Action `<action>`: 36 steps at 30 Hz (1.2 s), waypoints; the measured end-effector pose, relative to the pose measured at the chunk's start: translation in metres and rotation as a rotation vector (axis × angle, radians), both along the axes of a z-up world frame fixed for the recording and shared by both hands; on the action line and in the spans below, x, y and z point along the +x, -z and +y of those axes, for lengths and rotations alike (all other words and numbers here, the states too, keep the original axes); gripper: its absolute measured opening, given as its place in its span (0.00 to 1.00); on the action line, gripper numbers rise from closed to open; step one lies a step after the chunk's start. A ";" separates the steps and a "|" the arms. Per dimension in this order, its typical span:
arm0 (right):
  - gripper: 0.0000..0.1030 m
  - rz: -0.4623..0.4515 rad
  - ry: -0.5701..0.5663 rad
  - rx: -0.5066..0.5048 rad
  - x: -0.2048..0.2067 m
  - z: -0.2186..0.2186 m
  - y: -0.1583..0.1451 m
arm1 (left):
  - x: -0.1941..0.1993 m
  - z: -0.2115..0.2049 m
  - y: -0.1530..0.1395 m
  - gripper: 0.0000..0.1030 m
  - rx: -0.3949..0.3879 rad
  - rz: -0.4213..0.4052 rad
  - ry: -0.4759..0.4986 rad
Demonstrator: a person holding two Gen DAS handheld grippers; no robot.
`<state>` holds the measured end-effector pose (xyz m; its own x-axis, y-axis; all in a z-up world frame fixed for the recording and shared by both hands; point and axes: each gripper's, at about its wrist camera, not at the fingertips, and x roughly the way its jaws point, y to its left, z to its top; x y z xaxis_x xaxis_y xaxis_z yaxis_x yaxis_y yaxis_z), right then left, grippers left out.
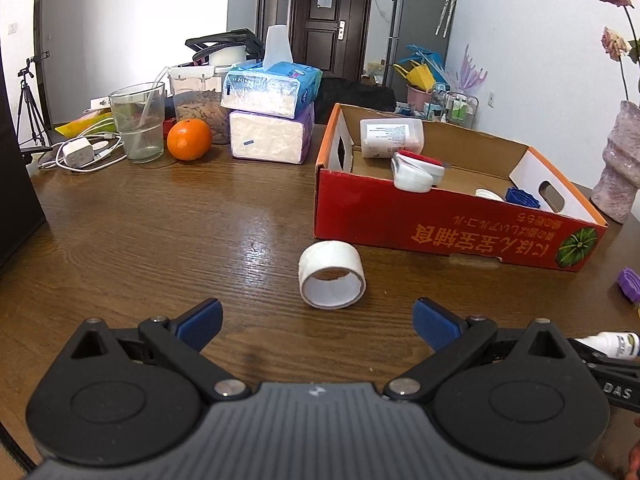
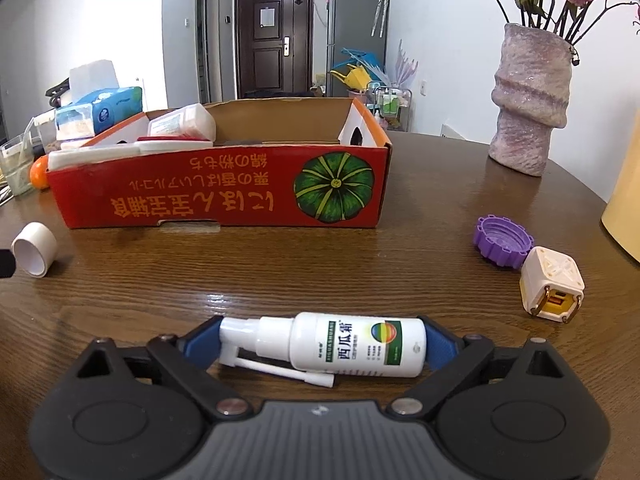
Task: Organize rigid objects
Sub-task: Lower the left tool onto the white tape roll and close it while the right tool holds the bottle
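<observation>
Left wrist view: left tongs [image 1: 317, 322] spread wide, empty, low over the wooden counter [image 1: 160, 232]. White tape roll [image 1: 331, 275] lies on its side just ahead of them, near the red box [image 1: 440, 220].

Right wrist view: right tongs [image 2: 323, 342] wide, pads touching both ends of the spray bottle [image 2: 340, 342], which lies crosswise on the counter. Purple cap [image 2: 502, 246] and cream cube plug [image 2: 552, 284] sit to the right.

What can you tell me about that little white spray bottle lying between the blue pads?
The spray bottle is small, white and looks like plastic, with a green-edged label bearing a rainbow-coloured circle and Chinese characters. It lies on its side on the wooden table, nozzle end to the left in the right wrist view, with a thin white spray tube folded down beneath the neck. It sits lengthwise between the blue pads of the right gripper, one at each end; whether they press on it cannot be told.
</observation>
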<state>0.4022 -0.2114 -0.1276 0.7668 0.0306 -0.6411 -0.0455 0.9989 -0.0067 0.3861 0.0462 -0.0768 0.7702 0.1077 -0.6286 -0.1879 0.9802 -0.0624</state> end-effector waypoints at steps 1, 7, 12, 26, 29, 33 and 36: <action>0.95 -0.005 0.004 0.005 0.000 -0.001 0.000 | 0.003 0.000 0.001 1.00 0.002 0.001 -0.006; 0.95 -0.047 0.047 0.022 -0.002 -0.007 -0.005 | 0.017 0.001 0.008 1.00 0.023 0.013 -0.030; 0.95 -0.064 0.076 0.032 0.000 -0.010 -0.006 | 0.030 -0.001 0.013 1.00 0.047 0.015 -0.047; 0.95 -0.079 0.093 0.038 -0.001 -0.011 -0.007 | 0.048 -0.005 0.019 0.90 0.062 0.017 -0.088; 0.95 -0.080 0.094 0.040 -0.002 -0.011 -0.007 | 0.049 -0.004 0.021 0.67 0.041 0.030 -0.069; 0.95 -0.084 0.097 0.044 -0.002 -0.012 -0.007 | 0.050 0.000 0.023 0.45 0.018 0.042 -0.062; 0.95 -0.085 0.100 0.048 -0.003 -0.012 -0.007 | 0.049 0.002 0.023 0.45 0.008 0.042 -0.062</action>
<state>0.3996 -0.2237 -0.1205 0.8192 -0.0198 -0.5731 0.0533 0.9977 0.0418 0.4356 0.0486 -0.0997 0.7349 0.1591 -0.6592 -0.2504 0.9671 -0.0456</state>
